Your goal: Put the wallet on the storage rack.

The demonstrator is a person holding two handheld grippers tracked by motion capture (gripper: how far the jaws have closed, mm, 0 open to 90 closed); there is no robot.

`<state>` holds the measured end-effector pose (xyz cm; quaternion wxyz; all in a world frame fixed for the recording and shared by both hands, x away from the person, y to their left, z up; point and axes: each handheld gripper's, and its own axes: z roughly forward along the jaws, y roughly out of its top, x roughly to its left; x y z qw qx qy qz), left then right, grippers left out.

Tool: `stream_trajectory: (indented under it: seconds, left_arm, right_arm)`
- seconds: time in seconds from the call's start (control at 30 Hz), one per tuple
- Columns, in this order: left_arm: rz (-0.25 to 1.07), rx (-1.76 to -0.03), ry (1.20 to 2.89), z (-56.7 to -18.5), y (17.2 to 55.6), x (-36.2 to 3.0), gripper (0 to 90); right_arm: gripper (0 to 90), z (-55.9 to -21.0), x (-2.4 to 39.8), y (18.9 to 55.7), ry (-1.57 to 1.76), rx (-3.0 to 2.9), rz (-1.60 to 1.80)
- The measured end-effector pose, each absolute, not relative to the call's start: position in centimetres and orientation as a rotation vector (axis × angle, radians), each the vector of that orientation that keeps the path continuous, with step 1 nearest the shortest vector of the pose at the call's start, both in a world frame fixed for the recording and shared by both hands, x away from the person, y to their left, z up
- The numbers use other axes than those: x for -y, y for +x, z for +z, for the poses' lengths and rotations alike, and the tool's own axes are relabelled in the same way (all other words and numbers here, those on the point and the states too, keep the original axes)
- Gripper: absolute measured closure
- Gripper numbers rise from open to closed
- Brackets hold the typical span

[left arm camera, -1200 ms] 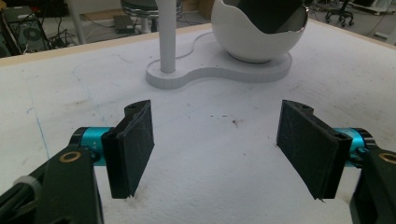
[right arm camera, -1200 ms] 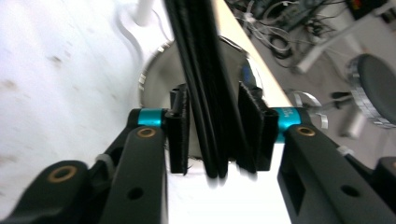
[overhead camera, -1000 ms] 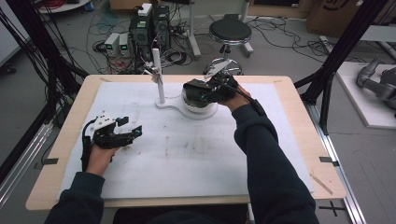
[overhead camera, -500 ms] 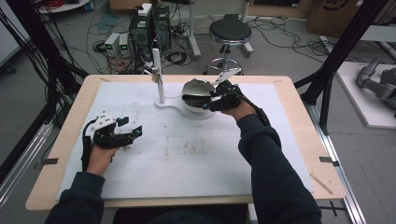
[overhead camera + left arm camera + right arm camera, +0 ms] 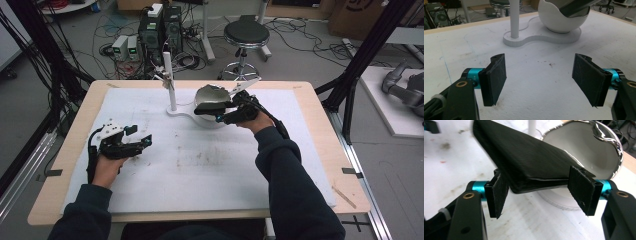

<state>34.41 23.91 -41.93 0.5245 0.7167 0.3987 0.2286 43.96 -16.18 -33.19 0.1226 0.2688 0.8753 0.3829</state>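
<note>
High view is showing the right gripper (image 5: 235, 114) at the white bowl (image 5: 212, 120) on its stand (image 5: 172, 107) at twelve o'clock on the bench (image 5: 310, 165), where a second ago that hand was sitting right over the bowl, hiding it. A flat black wallet-like piece (image 5: 212, 100) is now lying across the bowl's rim. Right gripper view is showing the jaws, which have just been opening, standing apart either side of the black piece's (image 5: 529, 167) near end, the pads seemingly no longer pressing it. I am judging it as being released, so placing is nearly done. Left gripper (image 5: 131, 145) is resting at nine o'clock, jaws apart on nothing.
</note>
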Motion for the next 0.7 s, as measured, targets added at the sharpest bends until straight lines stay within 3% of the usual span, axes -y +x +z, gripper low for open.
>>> stream_trajectory:
  seconds: [0.63, 0.7]
  left_arm:
    - [0.539, -0.95, 1.722, -41.94, 34.36, -23.72, 27.3]
    - [0.54, -0.95, 1.722, -41.95, 34.36, -23.7, 27.3]
  right_arm:
    - [32.8, -33.13, 16.07, 43.03, 0.785, -2.616, 1.076]
    - [38.5, -33.29, 16.07, 42.9, 0.792, -2.608, 1.013]
